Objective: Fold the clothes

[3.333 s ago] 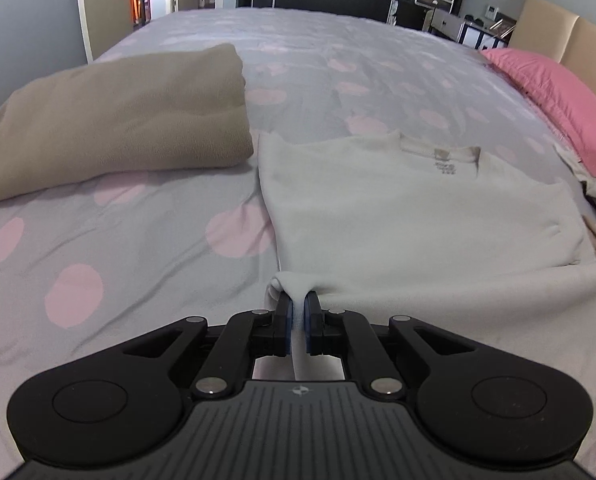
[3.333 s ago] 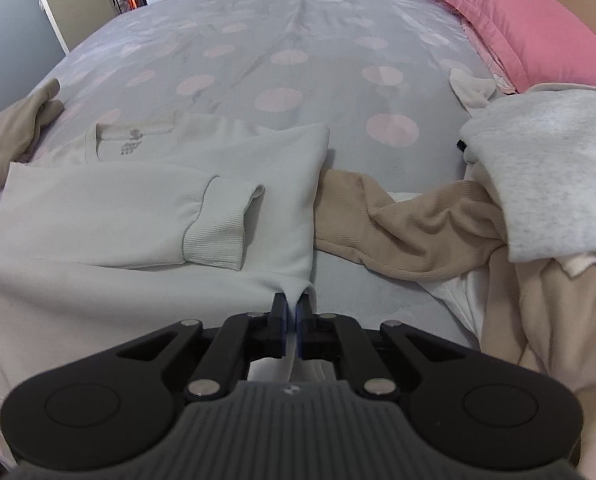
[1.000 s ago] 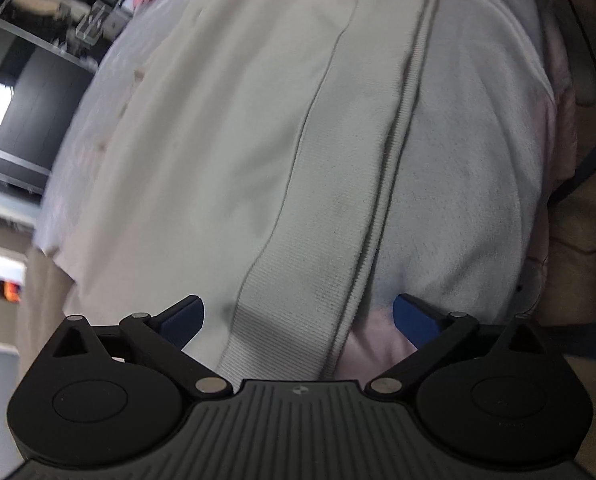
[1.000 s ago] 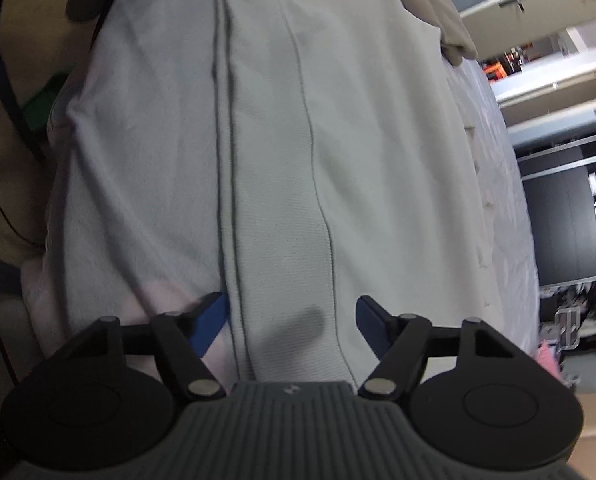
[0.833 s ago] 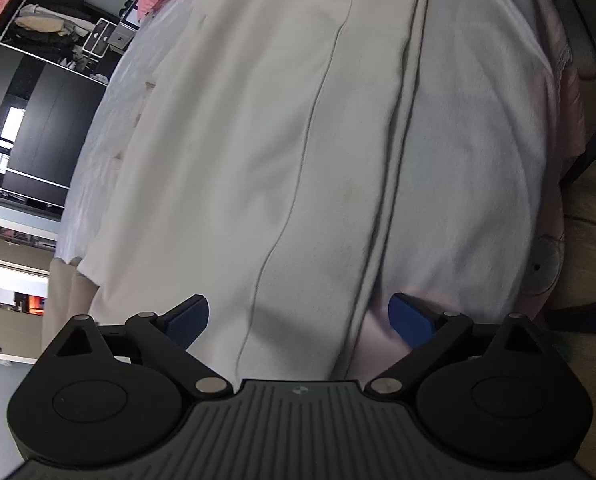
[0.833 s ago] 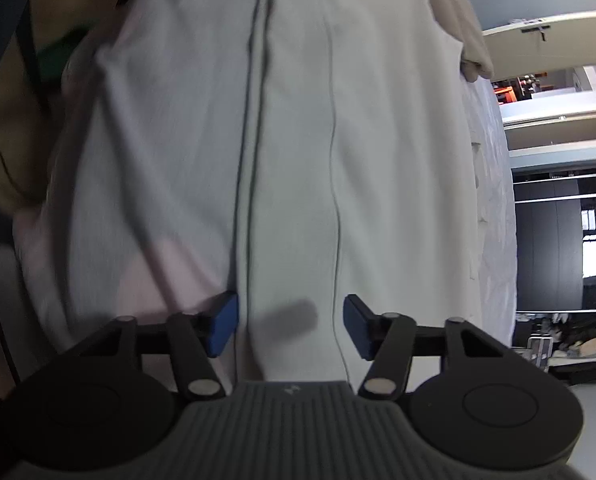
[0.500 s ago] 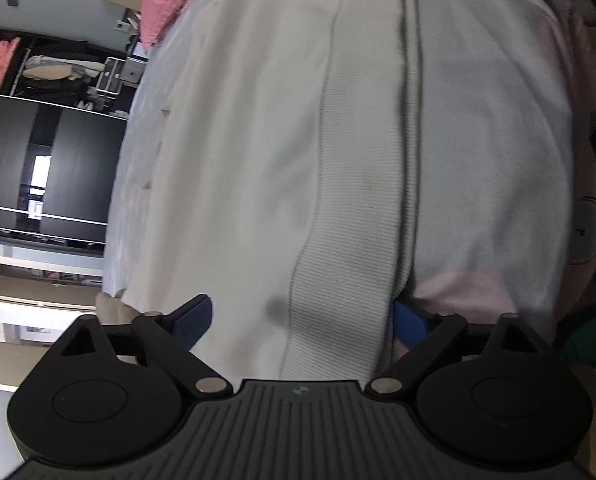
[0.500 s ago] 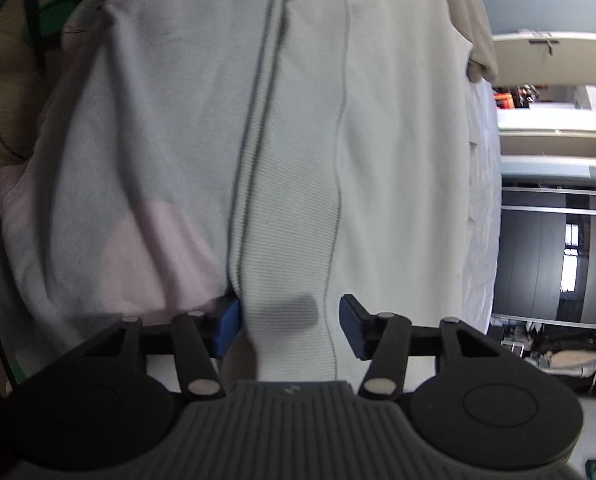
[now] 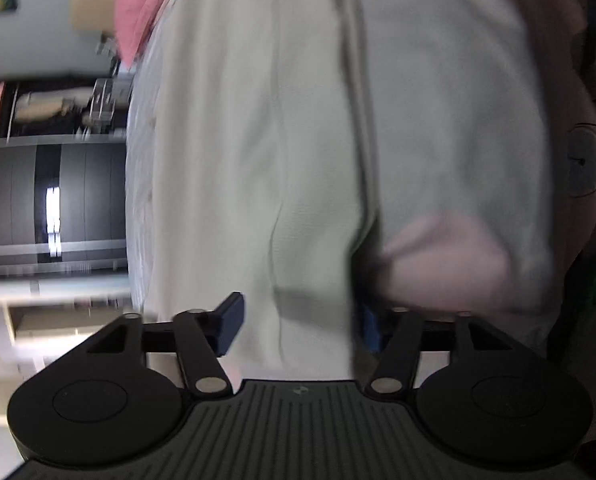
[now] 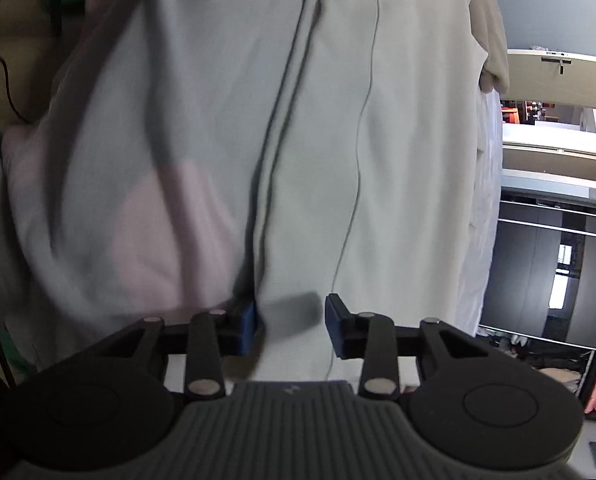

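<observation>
While closing, tools (image 9: pixel 300 322) (image 10: pixel 290 322) astride sweatshirt hem (image 9: pixel 310 240).

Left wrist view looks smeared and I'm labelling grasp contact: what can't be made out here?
- Left tongs: motion blur and the white sweatshirt hide right-pad contact.
- Right tongs: closing; left pad tucked beneath the hem.
- Sweatshirt's collar, sleeves: cut off by frame edges.

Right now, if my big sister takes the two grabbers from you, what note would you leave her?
Left gripper: jaws closing around the folded edge of the white sweatshirt, pads not pressing yet.
Right gripper: also closing around that edge, not clamped.
The sweatshirt lies on the spotted bedspread near the bed's edge.
Done: one fold seems made, since a doubled edge shows.
Left: probably finish both grips, then fold it over.
</observation>
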The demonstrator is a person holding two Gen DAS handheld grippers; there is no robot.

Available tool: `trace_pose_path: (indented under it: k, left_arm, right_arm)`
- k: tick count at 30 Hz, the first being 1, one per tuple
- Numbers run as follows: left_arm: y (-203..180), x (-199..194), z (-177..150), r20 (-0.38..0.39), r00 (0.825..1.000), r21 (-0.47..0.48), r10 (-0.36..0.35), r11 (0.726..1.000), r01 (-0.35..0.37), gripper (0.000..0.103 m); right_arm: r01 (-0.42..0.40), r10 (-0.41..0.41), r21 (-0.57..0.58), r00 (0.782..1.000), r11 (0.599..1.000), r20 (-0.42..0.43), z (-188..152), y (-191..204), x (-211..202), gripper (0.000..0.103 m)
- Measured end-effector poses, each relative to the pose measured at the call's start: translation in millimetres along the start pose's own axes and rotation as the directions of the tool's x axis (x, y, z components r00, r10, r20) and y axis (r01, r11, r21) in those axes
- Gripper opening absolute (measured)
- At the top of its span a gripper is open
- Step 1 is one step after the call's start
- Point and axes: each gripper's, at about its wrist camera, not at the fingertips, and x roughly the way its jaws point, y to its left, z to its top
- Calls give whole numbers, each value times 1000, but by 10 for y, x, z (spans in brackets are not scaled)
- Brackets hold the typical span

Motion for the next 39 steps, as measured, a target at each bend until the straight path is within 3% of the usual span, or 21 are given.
trace_pose_path:
  k: [5,7,10,12,15,16,20,26,27,30,32,33,37,39]
  left_arm:
    - [40,155,136,-21,1000,-17,5,1000,-6,60]
    - [18,115,124,-22,1000,-27,10,1000,-10,52]
    - [-15,64,99,-22,1000,-41,17,999,-18,50]
    - [-34,94,49,-13,1000,-31,28,999,-28,52]
    - [-9,99,19,-16,999,-48,41,998,-42,65]
    - [10,111,31,-17,999,-57,46,997,-47,74]
    - [50,106,64,-22,998,-87,52,995,-54,79]
    - [99,90,163,-69,997,-99,40,994,-47,81]
    - [85,73,154,-64,997,-93,36,995,-42,79]
    - [34,-21,95,-49,999,-98,-12,995,7,52]
    - [31,-53,92,-46,998,-89,-33,996,29,22]
    - [36,-59,89,-48,999,-87,-23,996,19,22]
    - [201,-108,36,-43,999,-171,-24,985,16,4]
    - [366,-154,26,-35,999,-235,-22,972,13,4]
  right_arm:
    - [10,-10,3,1000,1000,3,85,-34,66,36]
    - [-8,9,31,1000,999,-6,111,-89,93,30]
    - [-11,11,38,1000,999,-5,129,-92,108,30]
    - [-3,3,16,1000,1000,5,116,-46,111,31]
    - [6,-6,-5,1000,1000,9,97,-3,119,33]
    - [7,-7,3,1000,1000,7,100,-20,121,38]
    - [34,-34,50,999,998,16,76,-102,126,59]
    - [28,-28,61,1000,998,-8,109,-139,145,64]
    - [27,-27,64,1000,998,-9,109,-146,135,63]
    - [19,-18,80,1000,997,-3,89,-210,169,54]
    - [19,-19,97,1000,995,-4,76,-221,116,22]
    - [23,-23,99,1000,995,-4,72,-230,96,21]
    - [42,-43,150,999,988,5,51,-336,2,16]
    - [65,-69,197,998,978,13,32,-447,-63,14]
